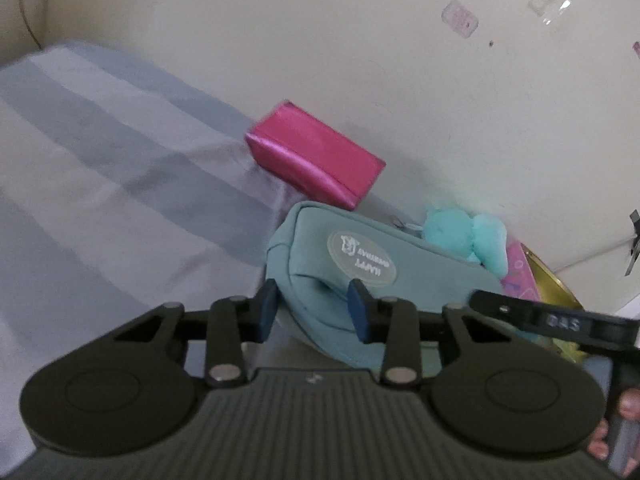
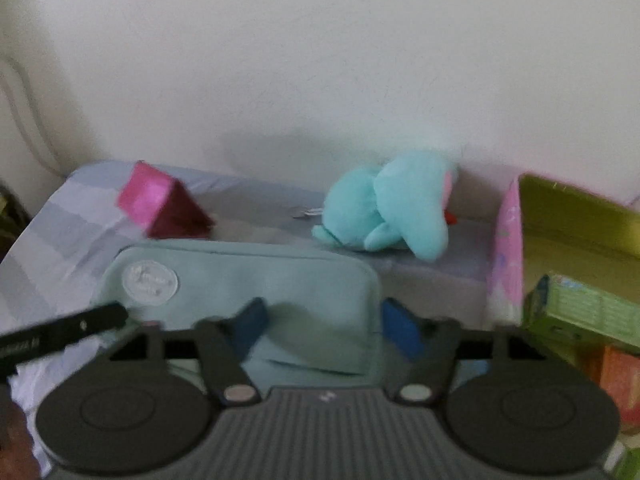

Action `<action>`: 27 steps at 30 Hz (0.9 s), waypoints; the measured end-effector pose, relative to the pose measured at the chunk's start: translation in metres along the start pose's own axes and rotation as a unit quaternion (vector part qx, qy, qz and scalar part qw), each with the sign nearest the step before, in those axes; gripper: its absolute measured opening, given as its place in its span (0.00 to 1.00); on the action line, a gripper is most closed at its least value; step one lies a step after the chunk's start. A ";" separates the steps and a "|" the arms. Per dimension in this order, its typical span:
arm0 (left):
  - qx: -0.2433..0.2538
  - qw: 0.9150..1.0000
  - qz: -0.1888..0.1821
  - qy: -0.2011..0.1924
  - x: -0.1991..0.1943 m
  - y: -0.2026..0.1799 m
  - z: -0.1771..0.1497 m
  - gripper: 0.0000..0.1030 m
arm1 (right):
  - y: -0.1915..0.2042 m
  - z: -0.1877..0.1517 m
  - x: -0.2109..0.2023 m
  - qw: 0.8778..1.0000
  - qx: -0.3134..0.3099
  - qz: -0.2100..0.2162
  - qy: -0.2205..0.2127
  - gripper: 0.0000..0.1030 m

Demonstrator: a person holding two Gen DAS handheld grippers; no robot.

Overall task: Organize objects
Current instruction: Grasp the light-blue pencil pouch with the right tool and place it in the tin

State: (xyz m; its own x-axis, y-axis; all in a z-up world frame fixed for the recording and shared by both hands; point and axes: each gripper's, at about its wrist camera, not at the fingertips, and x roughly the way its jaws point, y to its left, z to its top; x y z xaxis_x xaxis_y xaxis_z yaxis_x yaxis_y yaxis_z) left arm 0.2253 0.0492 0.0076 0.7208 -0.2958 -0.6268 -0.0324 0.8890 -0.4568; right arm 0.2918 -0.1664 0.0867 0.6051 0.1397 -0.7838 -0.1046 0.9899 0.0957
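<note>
pouch (image 1: 340, 280) on bed (image 1: 100, 168), near the box (image 2: 568, 220) | left gripper (image 1: 312, 312) clamped on its end | right gripper (image 2: 324, 328) jaws apart around it | soft fabric, might sag or slip mid-lift, bump plush (image 2: 392, 208)

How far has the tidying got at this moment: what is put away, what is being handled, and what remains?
Done: a green carton sits inside the open box. In hand: both grippers, left and right, straddle opposite ends of the teal pouch, seemingly gripping it. Left: the pink box and turquoise plush lie loose on the bed.
</note>
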 end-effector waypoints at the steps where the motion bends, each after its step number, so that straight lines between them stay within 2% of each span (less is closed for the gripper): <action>1: -0.004 1.000 -0.006 -0.004 -0.012 0.002 -0.002 0.39 | 0.004 -0.006 -0.011 1.000 -0.007 0.002 -0.014 0.50; 4: -0.004 0.999 -0.024 -0.030 -0.055 0.003 -0.013 0.39 | 0.018 -0.031 -0.050 0.998 -0.023 0.008 -0.060 0.50; 8: 0.026 0.998 -0.011 -0.054 -0.104 -0.002 -0.050 0.39 | 0.031 -0.086 -0.092 0.995 -0.032 0.044 -0.083 0.50; 11: 0.029 0.999 -0.005 -0.028 -0.118 0.002 -0.082 0.39 | 0.028 -0.135 -0.107 0.995 -0.024 0.067 -0.068 0.51; 14: 0.032 0.999 -0.004 0.006 -0.120 -0.001 -0.115 0.40 | 0.020 -0.178 -0.116 0.996 -0.010 0.069 -0.054 0.51; 17: 0.044 0.998 -0.013 0.037 -0.122 -0.010 -0.143 0.43 | 0.016 -0.209 -0.127 0.996 -0.007 0.054 -0.068 0.58; 20: 0.070 0.997 -0.009 0.027 -0.127 -0.019 -0.151 0.50 | 0.015 -0.225 -0.135 0.994 -0.003 0.067 -0.087 0.76; 22: 0.062 0.998 -0.009 0.022 -0.127 -0.015 -0.144 0.56 | 0.015 -0.233 -0.139 0.991 -0.006 0.054 -0.120 0.94; 24: 0.061 0.998 0.005 0.011 -0.126 -0.015 -0.138 0.61 | 0.020 -0.236 -0.142 0.989 -0.028 0.045 -0.137 0.97; 27: 0.063 0.998 0.004 0.006 -0.127 -0.011 -0.129 0.62 | 0.022 -0.242 -0.138 0.989 -0.047 0.049 -0.133 0.97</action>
State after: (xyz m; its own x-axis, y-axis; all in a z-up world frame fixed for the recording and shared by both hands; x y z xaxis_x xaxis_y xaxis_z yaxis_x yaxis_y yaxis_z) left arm 0.0451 0.0319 0.0106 0.7128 -0.2911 -0.6382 0.0486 0.9281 -0.3691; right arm 0.0150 -0.1699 0.0490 0.7731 0.2484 -0.5837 -0.2381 0.9665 0.0959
